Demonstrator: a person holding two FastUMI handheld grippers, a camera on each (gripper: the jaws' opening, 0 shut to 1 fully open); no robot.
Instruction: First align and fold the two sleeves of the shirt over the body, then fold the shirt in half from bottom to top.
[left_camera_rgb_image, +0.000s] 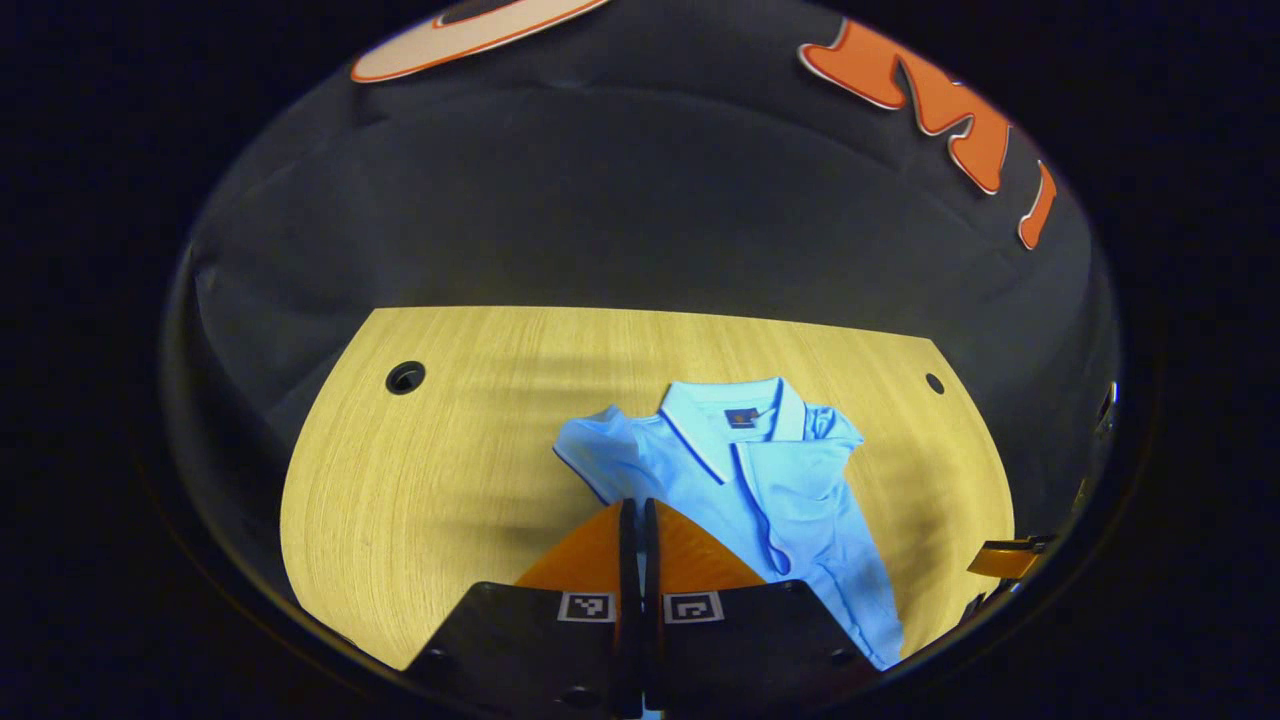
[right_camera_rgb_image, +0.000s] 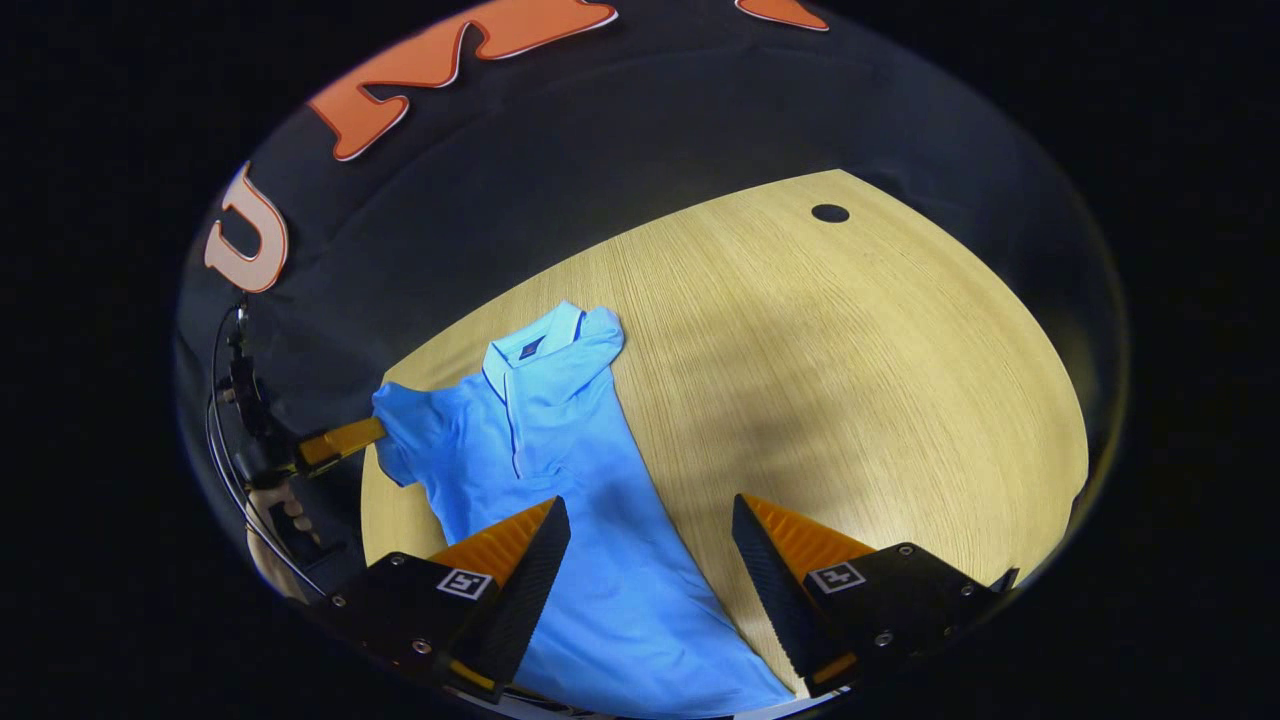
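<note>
A light blue polo shirt (left_camera_rgb_image: 760, 480) lies flat on the wooden surface (left_camera_rgb_image: 450, 450), collar (left_camera_rgb_image: 735, 410) toward the far edge and hem toward the near edge. In the right gripper view, one sleeve (right_camera_rgb_image: 600, 340) is folded in over the body beside the collar, while the other sleeve (right_camera_rgb_image: 400, 440) extends outward toward the surface's left edge. The left tongs (left_camera_rgb_image: 637, 515) are pressed together at the outer edge of that extended sleeve; in the right gripper view their tips meet the sleeve's edge, but whether fabric is clamped between them cannot be determined. A hand (right_camera_rgb_image: 285, 520) holds them below. The right tongs (right_camera_rgb_image: 650, 530) stand wide apart above the shirt's lower body, gripping nothing. Round holes (left_camera_rgb_image: 405, 377) mark the surface's far corners.
</note>
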